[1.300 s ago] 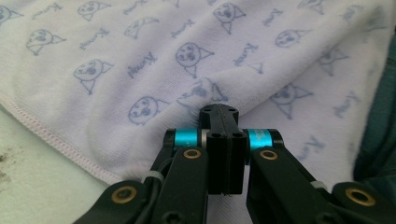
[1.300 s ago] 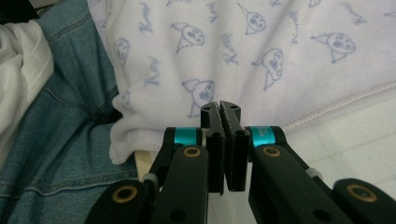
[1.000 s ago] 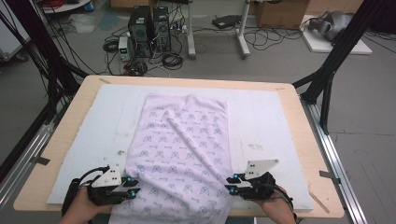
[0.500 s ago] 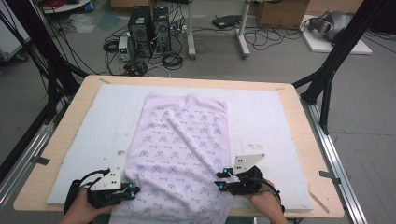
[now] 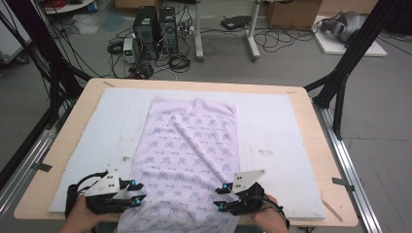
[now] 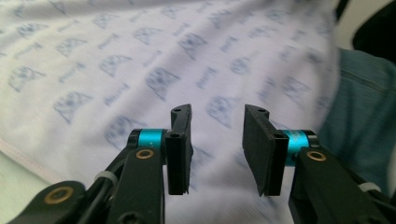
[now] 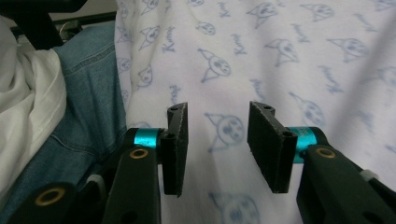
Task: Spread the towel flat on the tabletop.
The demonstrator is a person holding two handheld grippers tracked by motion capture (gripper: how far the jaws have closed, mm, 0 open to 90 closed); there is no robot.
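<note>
We work at a pale wooden table [image 5: 311, 126] covered by a white mat [image 5: 272, 141], on which the lilac printed cloth [image 5: 194, 145] lies lengthwise down the middle, its near end hanging over the table's front edge. Our left gripper [image 5: 139, 193] hovers at the cloth's near left edge, our right gripper [image 5: 221, 196] over its near right side; both have just been opening, jaws apart with nothing between. Beyond the table, computer towers [image 5: 155, 26] and cables [image 5: 286, 39] sit on grey floor [image 5: 384, 145].
</note>
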